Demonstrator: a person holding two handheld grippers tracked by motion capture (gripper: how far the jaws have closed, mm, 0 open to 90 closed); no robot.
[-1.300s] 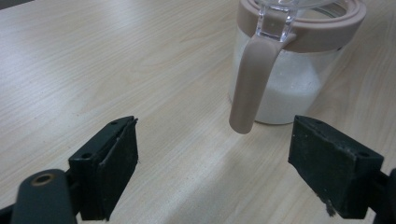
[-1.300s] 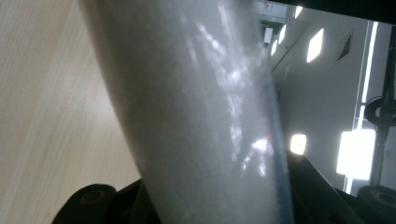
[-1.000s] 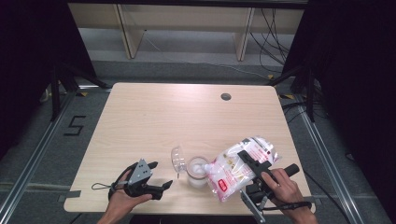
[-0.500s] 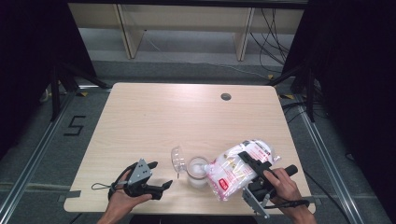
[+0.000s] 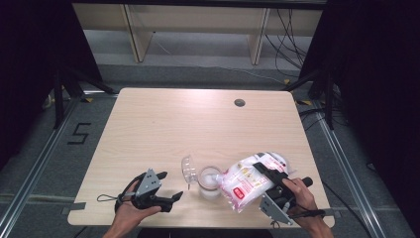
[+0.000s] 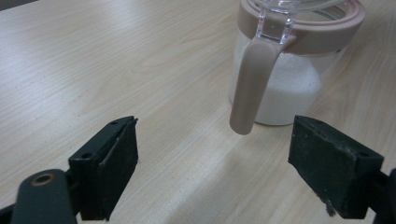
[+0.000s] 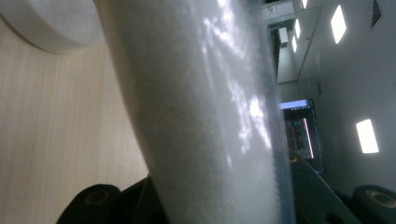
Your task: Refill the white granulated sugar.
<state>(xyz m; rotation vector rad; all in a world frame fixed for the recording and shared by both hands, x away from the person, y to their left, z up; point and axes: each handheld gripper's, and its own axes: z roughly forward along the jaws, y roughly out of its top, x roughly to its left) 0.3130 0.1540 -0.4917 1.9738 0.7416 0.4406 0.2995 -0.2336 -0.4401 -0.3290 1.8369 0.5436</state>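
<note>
Right gripper (image 5: pixel 271 174): near the front right corner of the table (image 5: pixel 163 129), jaws clamped across a plastic bag (image 5: pixel 247 181) of white grains. Bag tilted, lower end toward the jar (image 5: pixel 210 182), mouth just at or over the jar's rim; actual contact not discernible from above. Red and white label on the bag's upper face. In the right gripper view, bag (image 7: pixel 205 116) wedged between the two black jaws, clear film with white grains inside, wooden tabletop at left.

Left gripper (image 5: pixel 171 199): near the front left edge of the table, lying low over the wood, jaws spread wide, nothing between them. Pointed toward the jar but short of it, well apart from the bag. Grey three-cornered plate on top, cable loop trailing at its left.

Jar: clear glass, standing upright on the table between the two grippers, close to the front edge. Pinkish-beige collar round the mouth. Clear lid (image 5: pixel 187 168) hinged open, standing up at the jar's left side. In the left gripper view, jar (image 6: pixel 289 88) partly filled with white grains, level a little below the collar; beige latch (image 6: pixel 250 86) hanging down the front of the glass, its tip clear of the table.

Round cable hole (image 5: pixel 239 102) in the far right part of the tabletop.
</note>
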